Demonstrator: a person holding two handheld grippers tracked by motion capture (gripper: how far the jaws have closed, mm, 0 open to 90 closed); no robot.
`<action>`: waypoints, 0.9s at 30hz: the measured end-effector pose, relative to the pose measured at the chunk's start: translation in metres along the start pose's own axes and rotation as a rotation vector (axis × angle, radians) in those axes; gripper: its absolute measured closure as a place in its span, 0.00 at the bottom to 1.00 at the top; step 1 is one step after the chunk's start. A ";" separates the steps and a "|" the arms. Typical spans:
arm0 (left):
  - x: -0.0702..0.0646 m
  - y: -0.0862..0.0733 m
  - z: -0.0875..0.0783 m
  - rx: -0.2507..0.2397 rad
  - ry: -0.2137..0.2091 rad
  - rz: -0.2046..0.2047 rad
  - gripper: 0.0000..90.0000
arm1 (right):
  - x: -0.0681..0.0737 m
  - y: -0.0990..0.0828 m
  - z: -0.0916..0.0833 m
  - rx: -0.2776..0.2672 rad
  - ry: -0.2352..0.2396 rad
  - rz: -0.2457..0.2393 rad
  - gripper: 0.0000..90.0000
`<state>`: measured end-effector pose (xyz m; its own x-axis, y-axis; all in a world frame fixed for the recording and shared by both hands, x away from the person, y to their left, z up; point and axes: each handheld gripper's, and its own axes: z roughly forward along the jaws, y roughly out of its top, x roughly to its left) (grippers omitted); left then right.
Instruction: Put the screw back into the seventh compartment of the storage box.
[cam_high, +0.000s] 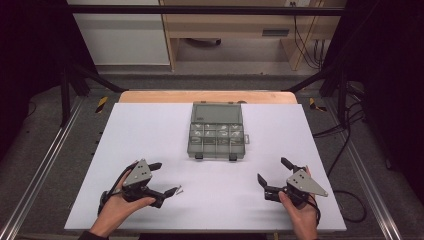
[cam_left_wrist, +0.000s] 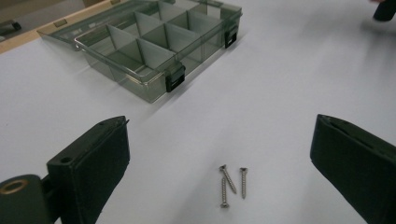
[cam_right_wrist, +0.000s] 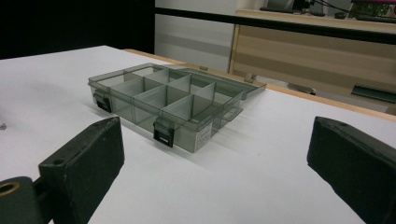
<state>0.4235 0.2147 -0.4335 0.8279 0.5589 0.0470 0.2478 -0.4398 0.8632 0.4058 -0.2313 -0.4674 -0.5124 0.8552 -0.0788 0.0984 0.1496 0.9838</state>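
Left gripper (cam_high: 162, 177) and right gripper (cam_high: 272, 172), jaws wide open, empty; three screws (cam_left_wrist: 232, 184) on table (cam_high: 150, 130); open compartment box (cam_high: 217, 132), its side label (cam_right_wrist: 204, 137) unreadable.

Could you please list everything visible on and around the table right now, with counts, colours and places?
compartment box: one, smoky grey see-through plastic, lid open and lying flat behind it, two black latches on its near edge, at the middle of the sheet toward the far side
screws: three, silvery metal, lying loose and close together on the sheet in front of the left gripper
white sheet: one, white, covering the table
table: one, light wood, its edge showing beyond the sheet's far side
left gripper: one, black jaws with a grey plate, jaws open and empty, near left of the sheet
right gripper: one, black jaws with a grey plate, jaws open and empty, near right of the sheet
hands: two, one holding each gripper
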 end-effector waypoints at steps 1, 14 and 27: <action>0.000 0.002 0.003 0.023 0.009 0.011 0.05 | 0.000 0.000 0.000 0.000 0.000 0.000 0.04; 0.011 0.019 0.036 0.338 -0.054 0.005 0.21 | 0.000 -0.001 0.002 0.015 0.000 -0.004 0.04; 0.009 0.017 0.053 0.540 -0.090 -0.001 0.59 | 0.000 -0.001 0.001 0.021 0.001 -0.003 0.05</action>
<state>0.4618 0.1750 -0.4456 0.8614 0.5077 -0.0174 0.4522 -0.7507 0.4816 0.4070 -0.2310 -0.4688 -0.5134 0.8543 -0.0815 0.1144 0.1623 0.9801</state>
